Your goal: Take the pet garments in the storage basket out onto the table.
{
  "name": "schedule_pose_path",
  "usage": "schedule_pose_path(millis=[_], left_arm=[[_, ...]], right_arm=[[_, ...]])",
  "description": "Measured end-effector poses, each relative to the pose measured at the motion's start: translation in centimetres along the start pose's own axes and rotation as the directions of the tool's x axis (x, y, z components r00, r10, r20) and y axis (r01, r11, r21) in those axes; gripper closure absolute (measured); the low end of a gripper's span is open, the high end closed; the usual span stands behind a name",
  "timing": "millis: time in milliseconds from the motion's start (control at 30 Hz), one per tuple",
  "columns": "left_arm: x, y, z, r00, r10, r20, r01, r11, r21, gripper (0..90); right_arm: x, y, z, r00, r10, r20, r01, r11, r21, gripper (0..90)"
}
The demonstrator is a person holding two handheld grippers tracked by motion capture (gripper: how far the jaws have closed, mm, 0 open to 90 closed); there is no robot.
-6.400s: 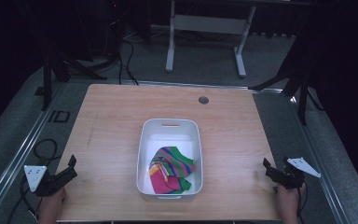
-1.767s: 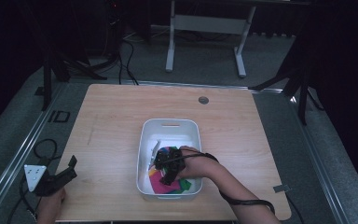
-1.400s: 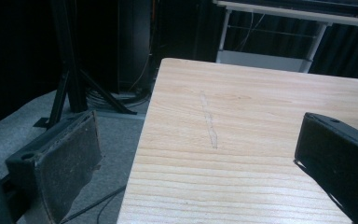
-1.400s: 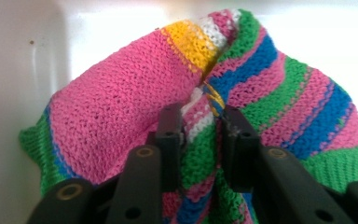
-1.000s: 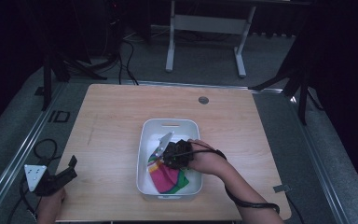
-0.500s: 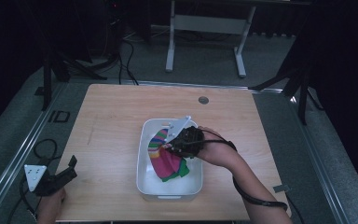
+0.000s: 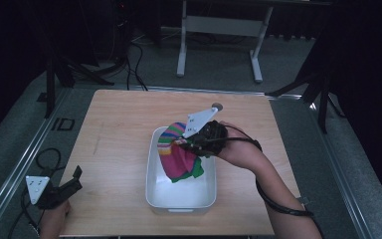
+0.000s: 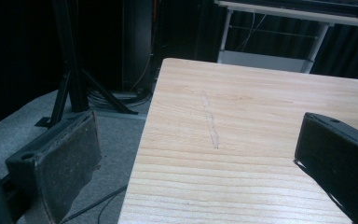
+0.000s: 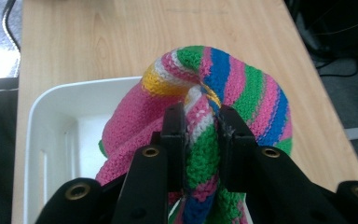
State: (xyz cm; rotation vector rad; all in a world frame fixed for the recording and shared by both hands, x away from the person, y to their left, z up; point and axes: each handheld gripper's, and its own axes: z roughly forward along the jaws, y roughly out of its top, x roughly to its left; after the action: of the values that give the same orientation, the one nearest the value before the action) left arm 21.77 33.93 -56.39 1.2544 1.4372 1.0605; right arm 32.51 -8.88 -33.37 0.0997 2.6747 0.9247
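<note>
The right gripper (image 9: 200,121) clenched the striped knitted cloth (image 9: 242,88), lifted above the white tub (image 7: 179,199) mid-bench. The left gripper (image 7: 62,186) hung released at the bench's (image 7: 119,119) near left corner.

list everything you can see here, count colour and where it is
table: 1, light wood, middle of the high view
tub: 1, white, on the table toward the near edge
knitted cloth: 1, striped pink, green, blue, yellow and white, lifted partly out of the tub
round cap: 1, dark grey, at the table's far edge
metal stand: 1, pale grey, on the floor beyond the table
cables: several, black, on the floor past the far left corner
right claw: 1, black, pinched on the cloth over the tub
left claw: 1, black, open, at the table's near left corner
</note>
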Motion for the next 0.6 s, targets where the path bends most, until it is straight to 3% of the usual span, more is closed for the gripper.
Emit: schedule_pose_path(millis=[433, 467, 600], left_arm=[[-0.1, 0.0, 0.0, 1.0000, 0.002, -0.007, -0.002, 1.0000, 0.003, 0.9], [-0.1, 0.0, 0.0, 1.0000, 0.003, -0.007, -0.003, 1.0000, 0.003, 0.9], [-0.1, 0.0, 0.0, 1.0000, 0.003, -0.006, -0.003, 1.0000, 0.003, 0.9]], right_arm=[[-1.2, -0.8, -3.3, 0.9974, 0.047, 0.054, -0.044, 0.998, -0.054, 74.6], [-1.7, -1.3, -4.4, 0.9953, 0.060, 0.077, -0.056, 0.997, -0.059, 74.6], [-2.1, -2.1, -5.7, 0.9909, 0.078, 0.109, -0.071, 0.995, -0.066, 74.6]])
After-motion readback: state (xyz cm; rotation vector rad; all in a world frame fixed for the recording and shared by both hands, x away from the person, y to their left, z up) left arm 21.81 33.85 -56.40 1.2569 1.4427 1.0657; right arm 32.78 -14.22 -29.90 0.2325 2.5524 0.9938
